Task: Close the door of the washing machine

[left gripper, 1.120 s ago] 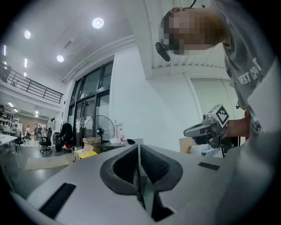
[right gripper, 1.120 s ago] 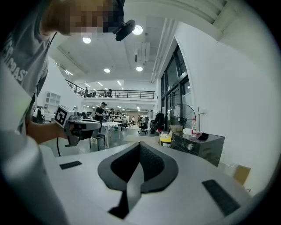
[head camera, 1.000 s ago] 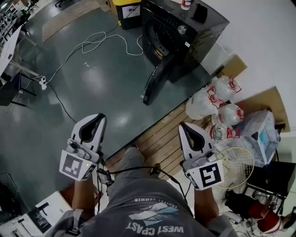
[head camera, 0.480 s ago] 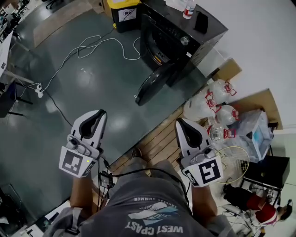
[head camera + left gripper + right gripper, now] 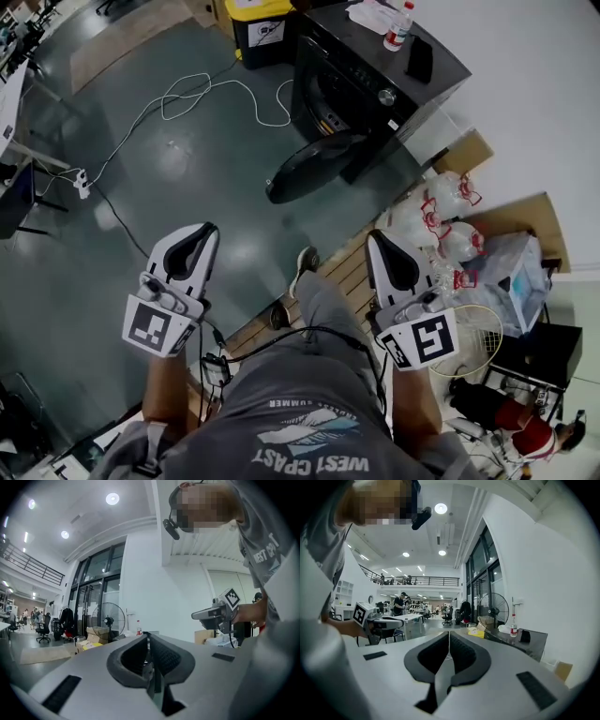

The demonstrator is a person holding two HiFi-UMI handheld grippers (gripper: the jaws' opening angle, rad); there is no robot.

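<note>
Approach step. The door [image 5: 314,167] of the washing machine [image 5: 375,84], at the floor's far-right edge, is seen open. The left gripper [image 5: 210,228] and right gripper [image 5: 374,235] are held well short, jaws pressed together and empty. A push on the door is judged next.

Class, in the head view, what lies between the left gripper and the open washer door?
Only bare floor lies between the left gripper and the door, as the head view shows.

Head view: from high up, steeply down on glossy grey-green floor [image 5: 187,187]; black front-loading washing machine [image 5: 375,89] well off at top. L & R gripper views: low, level, close behind own jaws, facing fwd. Shared by both: black pedestal fan [image 5: 108,620], red-labelled clear bottle [image 5: 514,626].
</note>
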